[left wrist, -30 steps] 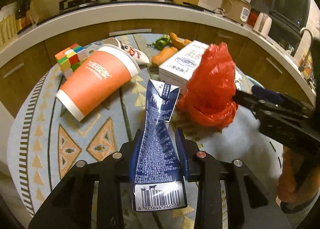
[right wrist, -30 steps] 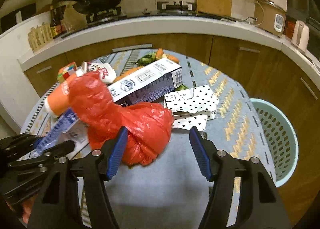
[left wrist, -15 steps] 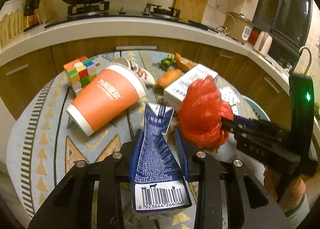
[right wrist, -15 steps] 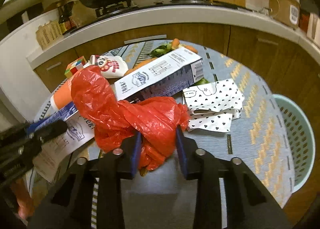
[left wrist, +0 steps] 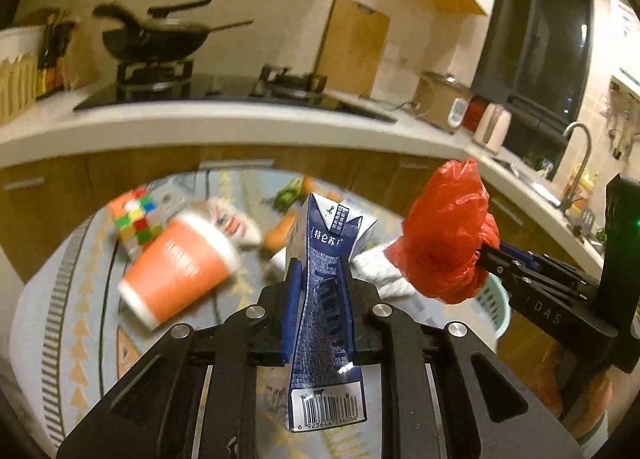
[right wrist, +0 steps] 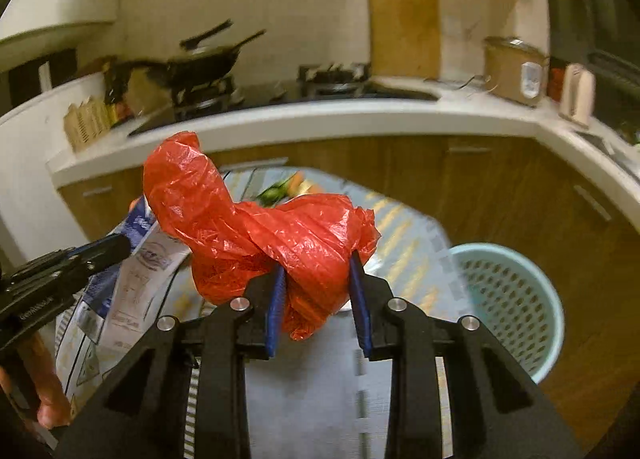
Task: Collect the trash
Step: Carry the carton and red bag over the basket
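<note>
Both grippers have lifted their trash off the table. Right gripper (right wrist: 316, 299) pinches a light, crumpled red plastic bag (right wrist: 256, 227) left of the mint basket (right wrist: 516, 299); left gripper (left wrist: 318, 295) clamps a flattened blue carton (left wrist: 324, 299) mid-body.

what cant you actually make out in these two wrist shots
- Basket contents: right wrist view shows only its perforated inner wall; the right gripper cuts off the near side.
- Orange cup print and the cube: motion-blurred, left wrist view.
- Table behind the red bag: hidden.
- Blue carton base: hidden behind the left gripper.
</note>
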The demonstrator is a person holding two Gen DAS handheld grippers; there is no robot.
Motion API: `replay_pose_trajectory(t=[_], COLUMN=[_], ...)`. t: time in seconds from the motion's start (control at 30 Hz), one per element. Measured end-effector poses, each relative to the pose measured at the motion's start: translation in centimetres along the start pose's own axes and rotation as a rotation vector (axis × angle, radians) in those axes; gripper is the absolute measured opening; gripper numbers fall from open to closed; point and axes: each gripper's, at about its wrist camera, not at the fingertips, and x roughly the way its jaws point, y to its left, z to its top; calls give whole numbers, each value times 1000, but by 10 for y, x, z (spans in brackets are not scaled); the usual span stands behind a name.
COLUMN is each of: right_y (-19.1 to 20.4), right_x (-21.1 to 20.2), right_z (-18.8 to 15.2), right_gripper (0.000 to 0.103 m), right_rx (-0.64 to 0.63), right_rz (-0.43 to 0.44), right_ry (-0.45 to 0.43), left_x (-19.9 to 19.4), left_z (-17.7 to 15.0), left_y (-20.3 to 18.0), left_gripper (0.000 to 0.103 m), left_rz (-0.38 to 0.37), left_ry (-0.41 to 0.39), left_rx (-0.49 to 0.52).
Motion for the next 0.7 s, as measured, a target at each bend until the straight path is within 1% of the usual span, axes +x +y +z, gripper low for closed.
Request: replay_pose_trajectory(t=[0.07, 0.2, 0.33, 0.4, 0.47, 0.63, 0.7], right_y=[-14, -51, -90, -112, -134, -177, -194], right_x=[-11, -29, -43, -48, -51, -49, -44], right_z=[7, 19, 23, 25, 24, 14, 7], right_gripper=[26, 26, 26, 26, 26, 26, 26], right_rx=[23, 99, 152, 185, 216, 284, 310], right_rz=[-24, -85, -163, -197, -231, -291, -322], right_ry=[-27, -62, -85, -87, -84, -60, -34], left_x=[1, 12, 32, 48, 62, 100, 118], left_z=[10, 27, 37, 42, 44, 45, 43], left_y=[-15, -49, -86, -109, -129, -174, -191], left_gripper=[16, 16, 16, 16, 16, 16, 16], left_rz=[-28, -88, -154, -204, -237, -307, -337], left_ry=[-19, -29, -17, 1, 16, 63, 91], left_rx=[21, 62, 100, 115, 128, 147, 150])
